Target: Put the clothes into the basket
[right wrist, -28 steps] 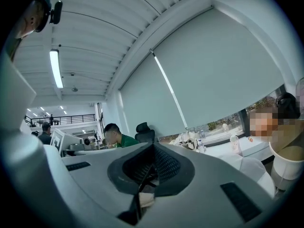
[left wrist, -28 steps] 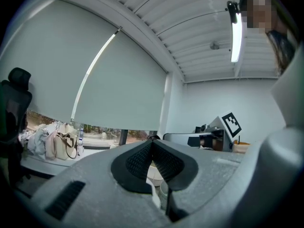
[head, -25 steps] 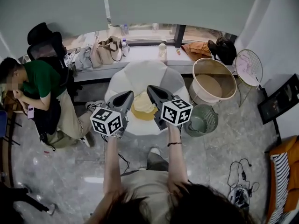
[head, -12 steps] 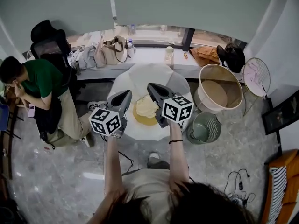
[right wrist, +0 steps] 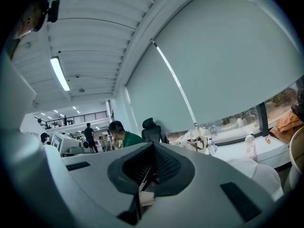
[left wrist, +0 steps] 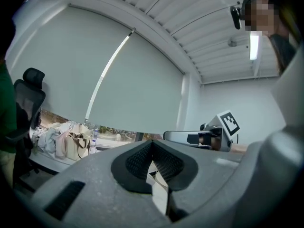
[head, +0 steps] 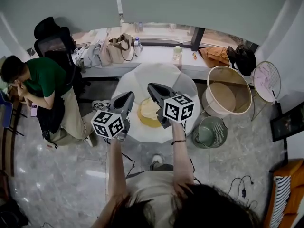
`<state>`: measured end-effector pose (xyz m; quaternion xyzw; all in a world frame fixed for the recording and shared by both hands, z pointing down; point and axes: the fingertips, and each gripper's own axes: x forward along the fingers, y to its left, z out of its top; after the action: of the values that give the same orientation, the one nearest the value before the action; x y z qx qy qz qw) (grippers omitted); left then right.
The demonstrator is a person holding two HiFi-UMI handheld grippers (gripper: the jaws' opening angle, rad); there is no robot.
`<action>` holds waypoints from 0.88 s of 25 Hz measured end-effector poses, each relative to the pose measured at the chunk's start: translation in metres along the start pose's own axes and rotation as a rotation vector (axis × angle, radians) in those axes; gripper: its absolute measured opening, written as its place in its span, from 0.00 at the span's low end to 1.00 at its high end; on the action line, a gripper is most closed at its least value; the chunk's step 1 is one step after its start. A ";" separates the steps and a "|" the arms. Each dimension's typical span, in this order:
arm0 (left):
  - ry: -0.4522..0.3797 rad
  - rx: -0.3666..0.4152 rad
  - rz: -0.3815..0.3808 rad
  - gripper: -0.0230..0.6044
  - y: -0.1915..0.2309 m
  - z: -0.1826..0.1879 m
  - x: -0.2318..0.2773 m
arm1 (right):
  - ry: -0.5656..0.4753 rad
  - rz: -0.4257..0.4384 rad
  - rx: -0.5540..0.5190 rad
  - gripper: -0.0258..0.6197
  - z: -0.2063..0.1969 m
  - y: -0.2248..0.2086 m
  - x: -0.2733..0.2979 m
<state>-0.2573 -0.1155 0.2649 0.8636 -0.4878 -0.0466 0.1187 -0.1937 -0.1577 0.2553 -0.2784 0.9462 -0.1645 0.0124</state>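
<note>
A cream and yellow pile of clothes (head: 148,113) lies on the round white table (head: 142,76) in the head view. The beige basket (head: 227,98) stands on the floor to the table's right and looks empty. My left gripper (head: 128,98) hovers over the table's left part, level, jaws shut with nothing in them. My right gripper (head: 152,88) hangs just above the pile's far side, also shut and empty. In the left gripper view the left gripper (left wrist: 152,144) has its pads together, and the right gripper (left wrist: 209,137) shows beside it. The right gripper (right wrist: 153,146) shows closed pads in its own view.
A green wire basket (head: 210,132) stands on the floor near the table. A person in a green shirt (head: 42,80) sits at the left by a black chair (head: 52,39). Bags (head: 114,51), a bottle (head: 177,52) and an orange cloth (head: 214,55) sit on the window counter.
Both grippers have edged forward over the table, still shut. The head view has swung, so the table and basket sit further right in the picture.
</note>
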 end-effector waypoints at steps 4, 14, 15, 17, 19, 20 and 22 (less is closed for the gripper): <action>0.007 -0.009 0.009 0.05 -0.002 -0.005 0.011 | 0.009 0.005 0.002 0.05 0.001 -0.010 -0.002; 0.045 -0.056 0.020 0.05 0.002 -0.025 0.029 | 0.048 -0.023 0.044 0.05 -0.022 -0.029 0.001; 0.051 -0.062 0.015 0.05 0.005 -0.027 0.033 | 0.053 -0.029 0.044 0.05 -0.024 -0.032 0.003; 0.060 -0.078 0.005 0.05 0.011 -0.031 0.041 | 0.065 -0.039 0.047 0.05 -0.027 -0.039 0.009; 0.073 -0.095 -0.004 0.05 0.018 -0.036 0.049 | 0.077 -0.053 0.056 0.05 -0.031 -0.047 0.017; 0.084 -0.102 -0.013 0.05 0.022 -0.039 0.054 | 0.080 -0.062 0.063 0.05 -0.033 -0.051 0.020; 0.113 -0.115 -0.030 0.05 0.027 -0.049 0.063 | 0.086 -0.082 0.081 0.05 -0.039 -0.061 0.027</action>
<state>-0.2375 -0.1754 0.3209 0.8639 -0.4637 -0.0275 0.1947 -0.1886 -0.2083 0.3137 -0.3087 0.9262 -0.2151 -0.0238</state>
